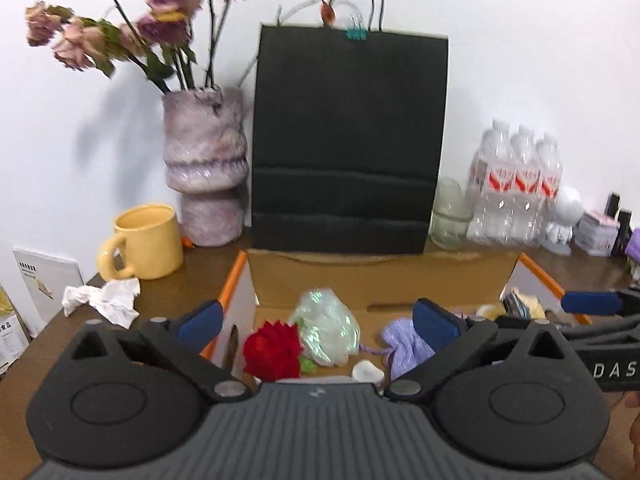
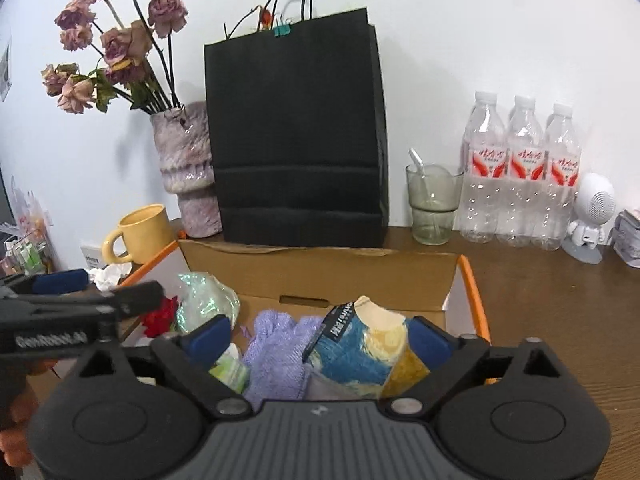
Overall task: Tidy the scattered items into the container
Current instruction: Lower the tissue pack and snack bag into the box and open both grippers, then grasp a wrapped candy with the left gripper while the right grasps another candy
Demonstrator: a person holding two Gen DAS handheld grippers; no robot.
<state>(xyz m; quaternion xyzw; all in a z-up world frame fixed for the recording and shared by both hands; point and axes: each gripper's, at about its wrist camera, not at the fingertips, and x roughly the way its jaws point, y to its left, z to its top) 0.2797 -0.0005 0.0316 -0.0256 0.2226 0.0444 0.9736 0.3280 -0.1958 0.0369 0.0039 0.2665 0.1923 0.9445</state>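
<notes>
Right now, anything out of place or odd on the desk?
Yes: a crumpled white tissue lies loose on the table beside the yellow mug, outside the cardboard box that holds the other clutter. Both grippers are open over the box.

Brown wood table [image 2: 560,300]. Open cardboard box [image 2: 320,268] sits on it, front centre. Behind box: black bag [image 2: 296,140]. Left of bag: vase [image 2: 188,172], yellow mug [image 2: 140,232], crumpled tissue [image 1: 104,300]. Right of bag: glass [image 2: 432,204], three bottles [image 2: 520,176], white figurine [image 2: 592,216].
</notes>
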